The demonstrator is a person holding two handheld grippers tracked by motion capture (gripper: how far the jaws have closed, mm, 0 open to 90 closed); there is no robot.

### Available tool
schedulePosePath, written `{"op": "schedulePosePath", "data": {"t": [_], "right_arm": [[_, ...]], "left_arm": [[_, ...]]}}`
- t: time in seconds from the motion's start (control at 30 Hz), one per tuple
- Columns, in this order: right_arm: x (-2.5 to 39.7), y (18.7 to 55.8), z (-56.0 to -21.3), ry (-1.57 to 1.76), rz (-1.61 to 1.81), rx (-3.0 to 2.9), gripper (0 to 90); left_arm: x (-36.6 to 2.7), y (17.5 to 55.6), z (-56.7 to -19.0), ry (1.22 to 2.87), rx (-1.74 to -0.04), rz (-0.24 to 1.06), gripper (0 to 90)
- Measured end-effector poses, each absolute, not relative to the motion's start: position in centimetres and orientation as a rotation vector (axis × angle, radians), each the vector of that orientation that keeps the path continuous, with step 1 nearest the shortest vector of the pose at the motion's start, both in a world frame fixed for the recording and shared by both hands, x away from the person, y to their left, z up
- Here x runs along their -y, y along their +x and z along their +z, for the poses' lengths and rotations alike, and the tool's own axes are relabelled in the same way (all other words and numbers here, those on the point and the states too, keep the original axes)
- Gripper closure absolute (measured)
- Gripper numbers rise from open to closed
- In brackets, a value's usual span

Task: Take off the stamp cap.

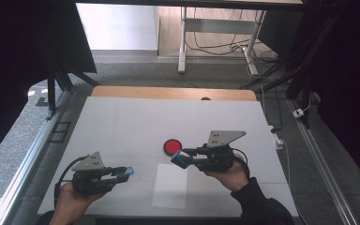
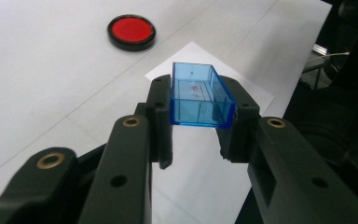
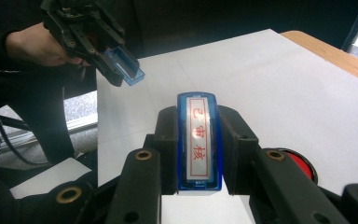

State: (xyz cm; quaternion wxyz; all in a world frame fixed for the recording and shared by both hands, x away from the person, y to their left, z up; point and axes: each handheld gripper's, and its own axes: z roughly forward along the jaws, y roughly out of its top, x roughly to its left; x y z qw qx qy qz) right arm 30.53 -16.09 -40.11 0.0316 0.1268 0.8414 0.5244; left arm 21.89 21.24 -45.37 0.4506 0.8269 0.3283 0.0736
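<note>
We find the left gripper [image 1: 122, 174] clamped on a clear blue plastic rectangular cap [image 2: 199, 95], held above the near left part of the white table surface [image 1: 122, 122]. The cap's long axis runs along the jaws, away from the hand; its open side faces up in the left gripper view, and faint red marks show on its inner floor.

The right gripper [image 1: 187, 158] is closed on a blue rectangular stamp with a white face [image 3: 199, 142], held above the table just beside a round red ink pad in a black rim [image 1: 172, 146]. The stamp's long axis likewise follows the jaws. Its face turns toward the right gripper view's camera and bears red characters inside a red rectangular border.

A white sheet of paper [image 1: 170, 185] lies flat on the table between the two grippers, which are well apart.
</note>
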Motion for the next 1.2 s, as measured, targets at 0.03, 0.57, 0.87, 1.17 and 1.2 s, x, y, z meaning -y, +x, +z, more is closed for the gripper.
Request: {"op": "schedulePosePath", "data": {"t": [0.03,0.57,0.87,1.17,1.2], "right_arm": [[16.1,30.5,-40.1,0.396,1.614,-2.588,71.7],[16.0,30.7,-40.4,0.433,1.563,-2.575,71.7],[16.0,30.9,-40.5,0.45,1.534,-2.568,71.7],[15.9,31.1,-40.7,0.477,1.526,-2.581,71.7],[15.9,31.1,-40.7,0.485,1.52,-2.581,71.7]], "left_arm": [[-21.4,21.7,-45.4,2.045,-0.824,0.191,68.5],[-24.3,19.1,-46.3,2.036,-0.963,0.275,68.5],[-25.6,18.5,-47.1,2.006,-1.011,0.259,68.3],[-25.8,18.4,-47.4,1.999,-1.029,0.25,68.3],[-25.8,18.4,-47.4,2.001,-1.029,0.25,68.3]]}}
